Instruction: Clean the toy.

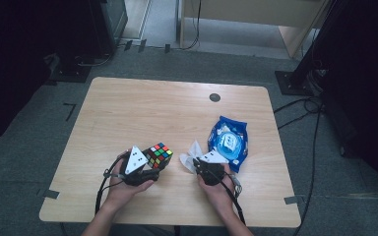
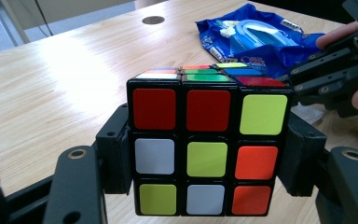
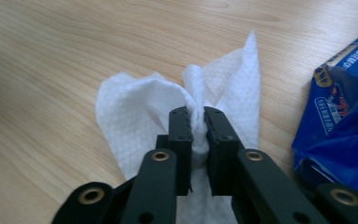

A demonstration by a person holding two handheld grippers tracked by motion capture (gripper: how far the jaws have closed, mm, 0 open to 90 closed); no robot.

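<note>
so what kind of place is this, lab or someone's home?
Probably a lab or recording room, not a home: a bare wooden table on grey carpet, black stands with trailing cables around it, and tape marks on the floor.

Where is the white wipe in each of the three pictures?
High view: the white wipe lies just right of the middle, at the tip of the right gripper.
Left gripper view: a small white scrap at the right edge, under the other gripper, is probably it; too little shows to be sure.
Right gripper view: in the middle, pinched between the black jaws.
Shared landmark: the blue wipes pack.
</note>
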